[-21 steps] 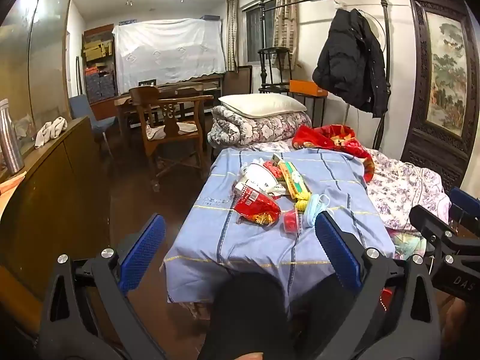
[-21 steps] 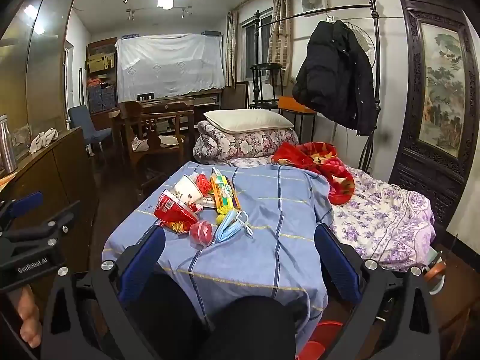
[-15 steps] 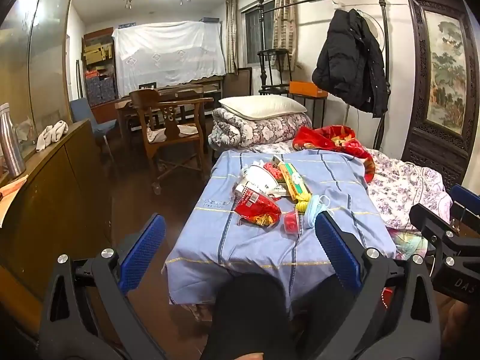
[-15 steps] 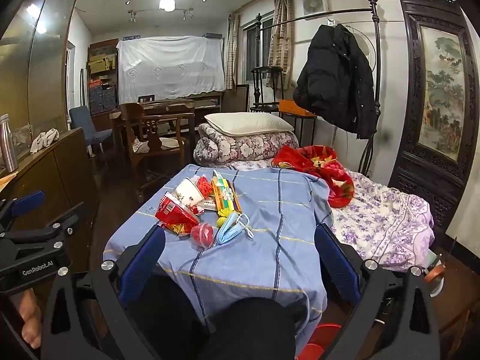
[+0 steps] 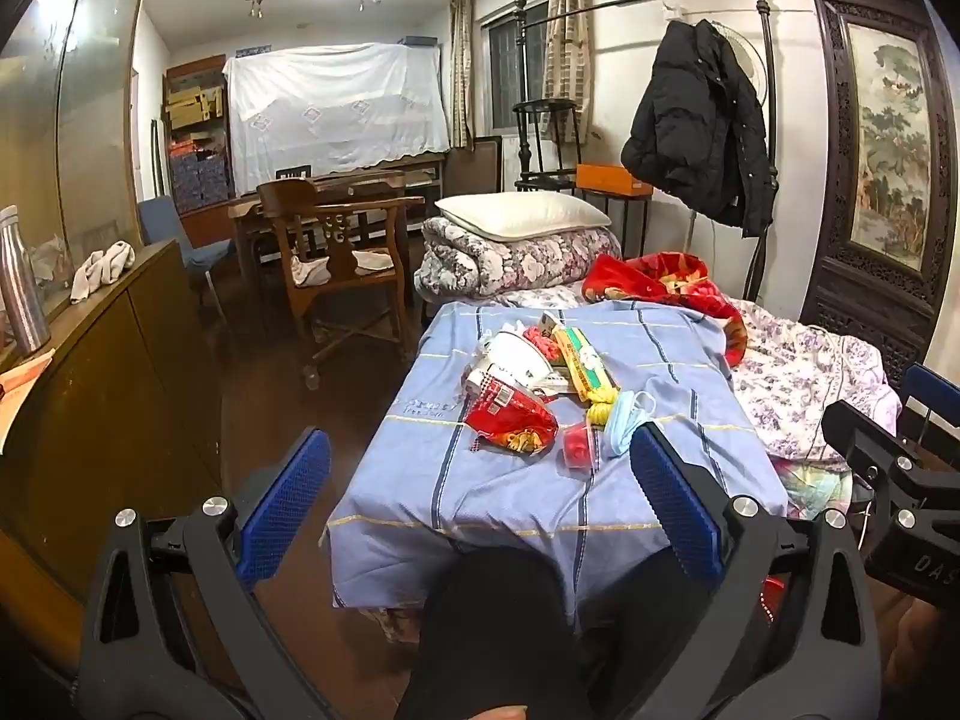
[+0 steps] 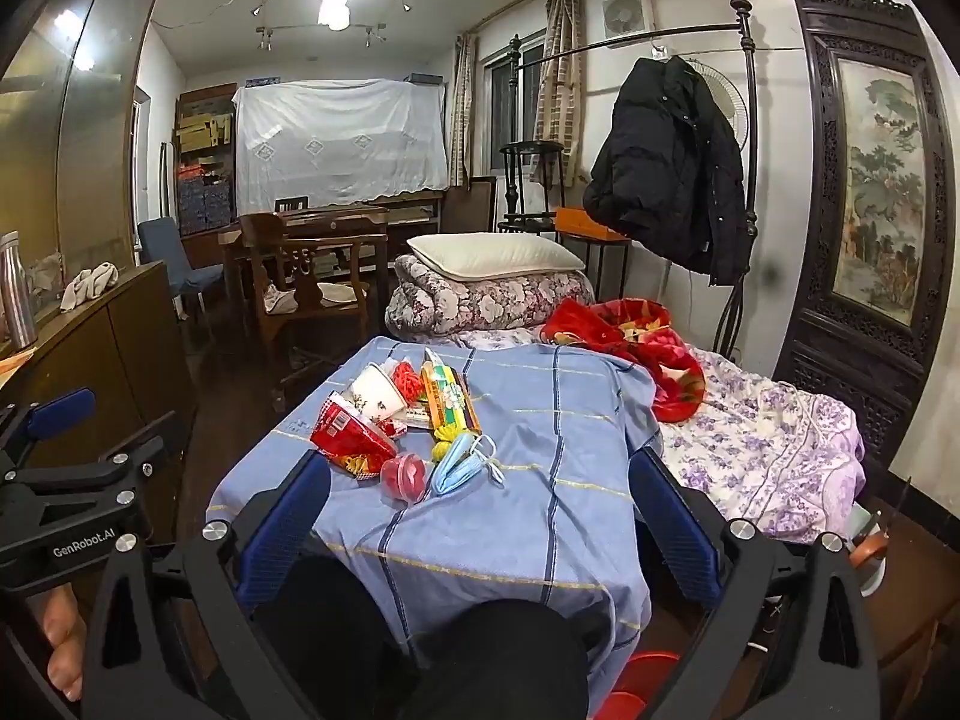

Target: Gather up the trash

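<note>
A cluttered bedroom is seen, and in its middle a desk [image 5: 540, 498] draped in a blue checked cloth stands against the foot of a bed. The trash is gathered in one loose heap on the desk's top, ahead of and below both hand-held grippers. At the near edge of the heap a red snack wrapper [image 5: 510, 423], a small red lidded cup [image 5: 579, 450] and a crumpled blue face mask [image 5: 624, 420] are laid side by side; behind them a white paper cup [image 5: 519, 351] lies tipped on its side, and a long yellow-green packet [image 5: 585, 360] runs with its long axis away from the grippers, toward the bed. Beyond the heap a folded quilt, a pillow and a red blanket are piled on the bed.

The left hand-held gripper [image 5: 480, 510] is held with its blue pads spread fully apart and nothing between them; the heap lies ahead, slightly toward its right pad. The right hand-held gripper [image 6: 480, 516] is likewise spread wide and empty; from it the heap lies ahead and toward its left pad, with the red cup [image 6: 405, 474] and the mask [image 6: 459, 468] nearest. Neither gripper touches anything. Both seem about equally near, so either could be brought forward and down first; the near row would probably be reached before the cup and the packet.
</note>
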